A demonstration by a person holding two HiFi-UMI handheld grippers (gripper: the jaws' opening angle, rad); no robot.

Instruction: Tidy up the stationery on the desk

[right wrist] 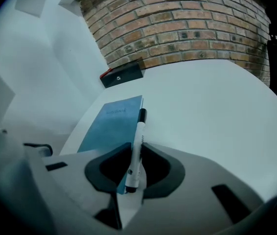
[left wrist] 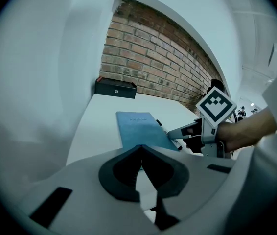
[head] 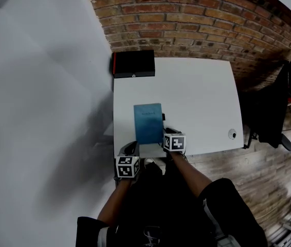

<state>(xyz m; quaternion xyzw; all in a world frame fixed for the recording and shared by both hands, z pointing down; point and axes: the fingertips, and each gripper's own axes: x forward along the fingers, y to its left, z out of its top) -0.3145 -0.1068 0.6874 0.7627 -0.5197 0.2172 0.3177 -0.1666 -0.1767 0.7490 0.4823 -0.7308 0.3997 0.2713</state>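
A blue notebook (head: 148, 122) lies flat near the front left of the white desk (head: 202, 96). Along the notebook's right edge runs a white pen with a black cap (right wrist: 139, 126), and my right gripper (head: 167, 131) is shut on its lower end. The left gripper view shows that pen (left wrist: 170, 135) sticking out of the right gripper (left wrist: 190, 131) beside the notebook (left wrist: 141, 131). My left gripper (head: 130, 149) is shut with nothing in it, at the desk's front edge just left of the notebook's near corner.
A black box with a red edge (head: 133, 64) sits at the desk's back left corner against the brick wall (head: 197, 19). A round cable grommet (head: 232, 134) is at the front right corner. A white wall (head: 42, 102) borders the left side, and a dark chair (head: 274, 112) stands to the right.
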